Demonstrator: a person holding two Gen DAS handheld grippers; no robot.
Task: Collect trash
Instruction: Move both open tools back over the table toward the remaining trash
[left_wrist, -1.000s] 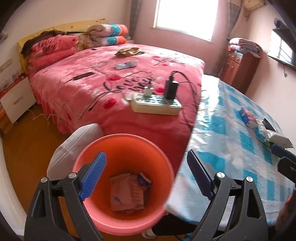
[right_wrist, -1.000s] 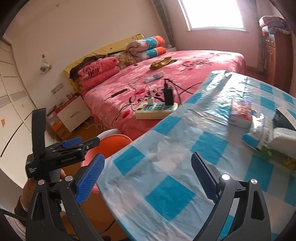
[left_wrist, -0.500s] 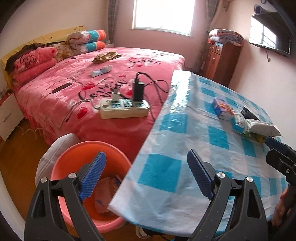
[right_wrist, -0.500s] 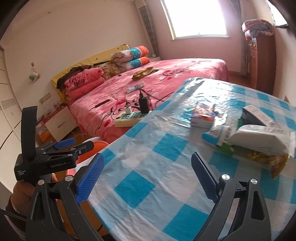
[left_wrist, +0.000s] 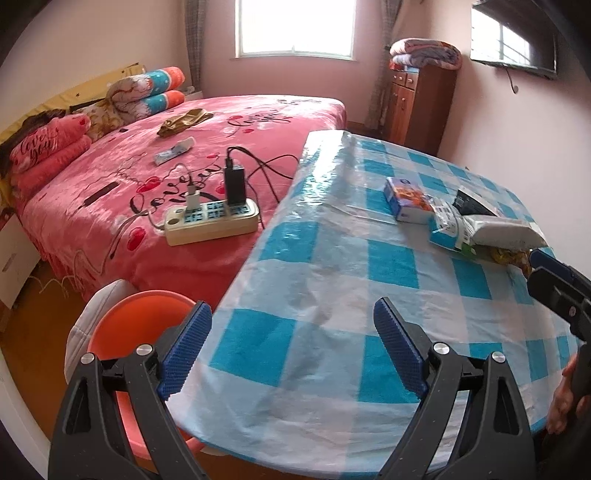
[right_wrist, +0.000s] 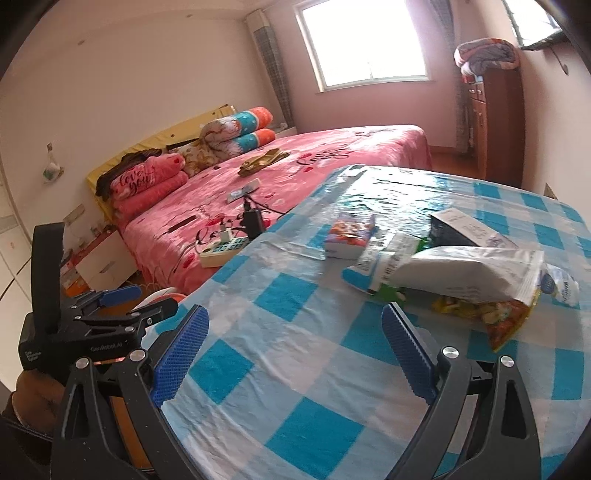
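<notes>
The left gripper (left_wrist: 291, 350) fills the bottom of its own view with its jaws spread wide and nothing between them, hanging over the near edge of the desk (left_wrist: 332, 280), which is covered by a blue and white checked cloth. The right gripper (right_wrist: 293, 354) is likewise spread and empty, low in its view above the same cloth. The trash lies in a heap on the desk, at the right of both views: a small printed box (right_wrist: 349, 236), a white bag (right_wrist: 469, 273) lying over a blue and white wrapper (right_wrist: 365, 266), a yellow snack packet (right_wrist: 495, 317) under the bag's near end, and a dark box (right_wrist: 461, 230) behind. An orange bucket (left_wrist: 133, 317) stands on the floor at the lower left, beside the desk and the pink bed (left_wrist: 184, 155). A power strip (left_wrist: 210, 221) lies on the bed near the desk
</notes>
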